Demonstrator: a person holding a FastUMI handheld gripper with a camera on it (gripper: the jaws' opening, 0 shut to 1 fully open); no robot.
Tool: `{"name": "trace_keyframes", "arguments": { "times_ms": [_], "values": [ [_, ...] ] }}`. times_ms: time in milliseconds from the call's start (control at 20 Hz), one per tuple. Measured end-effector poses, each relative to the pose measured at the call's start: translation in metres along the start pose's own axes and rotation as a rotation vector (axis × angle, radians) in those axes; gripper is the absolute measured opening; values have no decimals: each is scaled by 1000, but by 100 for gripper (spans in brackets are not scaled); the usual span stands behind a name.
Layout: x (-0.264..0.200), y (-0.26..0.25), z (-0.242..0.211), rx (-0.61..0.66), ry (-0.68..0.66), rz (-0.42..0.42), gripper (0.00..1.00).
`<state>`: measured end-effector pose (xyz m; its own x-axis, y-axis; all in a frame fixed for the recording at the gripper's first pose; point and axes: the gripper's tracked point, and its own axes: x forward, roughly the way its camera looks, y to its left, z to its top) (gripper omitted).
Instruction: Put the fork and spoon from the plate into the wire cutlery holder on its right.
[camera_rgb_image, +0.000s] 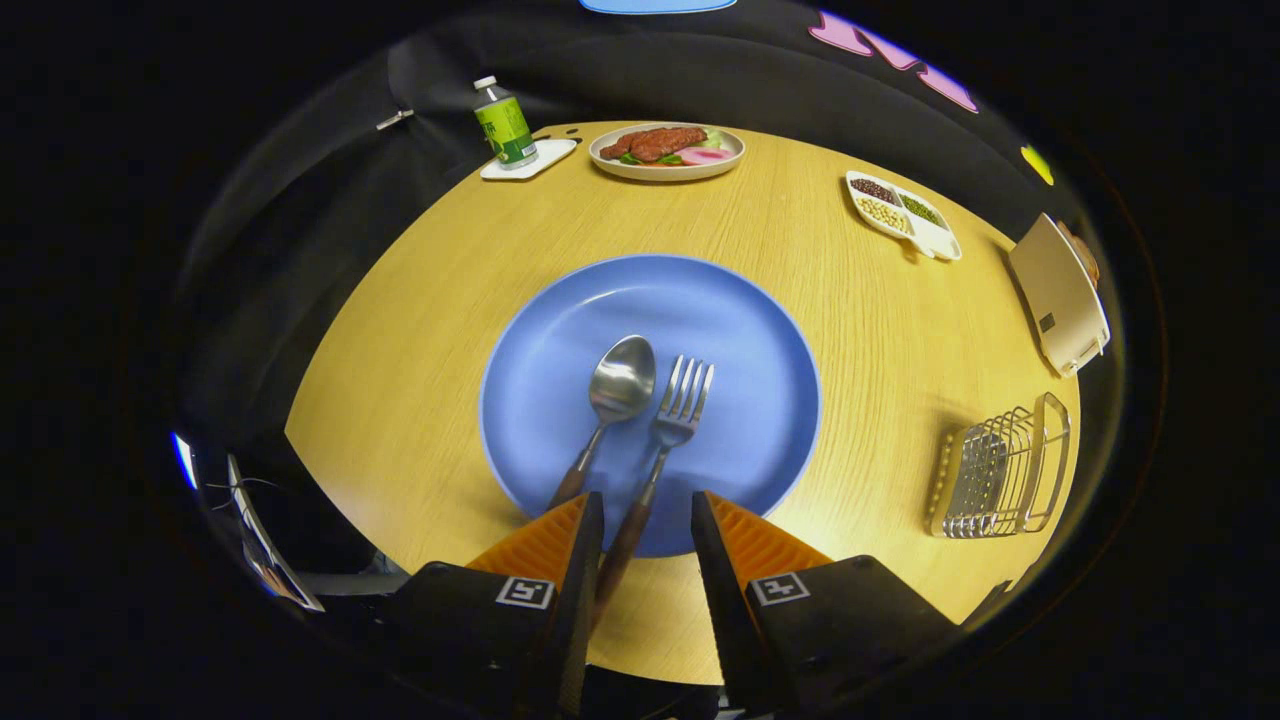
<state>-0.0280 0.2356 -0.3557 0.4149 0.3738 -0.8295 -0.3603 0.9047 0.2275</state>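
So nothing's actually been moved yet. Both the spoon (618, 392) and the fork (672, 425) are lying side by side on the blue plate (760, 330), heads pointing away from the gripper (648, 520), spoon on the left. The wire cutlery holder (1003, 470) sits off to the right of the fingers, well apart from the plate, and looks like it has nothing in it as far as can be seen.

The tongs are open, with a clear gap between the fingers. The fork's wooden handle runs down into that gap, closer to the left finger, but the fingers aren't pressing on it. The spoon's handle ends just ahead of the left finger. Looks like the fork is the first pick, so both pieces are left to do.

Count: one spoon, one fork, one blue plate, one wire holder. Further beyond the fingers there's one bottle (504, 124) on a small white coaster, one plate of food (667, 150), one divided dish of beans (903, 213), and one tan box-like thing (1060, 295) far right.
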Motion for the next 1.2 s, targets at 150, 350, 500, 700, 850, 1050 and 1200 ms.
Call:
{"name": "trace_keyframes", "arguments": {
  "times_ms": [150, 350, 500, 700, 850, 1050, 1200],
  "values": [
    [15, -1, -4, 21, 38, -21, 42],
    [24, -11, -3, 53, 76, -47, 14],
    [21, -12, 2, 110, 81, -27, 8],
    [5, -13, 19, 166, 21, 6, 8],
    [-18, -19, 35, 211, -36, 32, 8],
    [-60, -30, 51, 251, -95, 82, 8],
    [-96, -59, 53, 239, -119, 75, 8]
  ]
}}
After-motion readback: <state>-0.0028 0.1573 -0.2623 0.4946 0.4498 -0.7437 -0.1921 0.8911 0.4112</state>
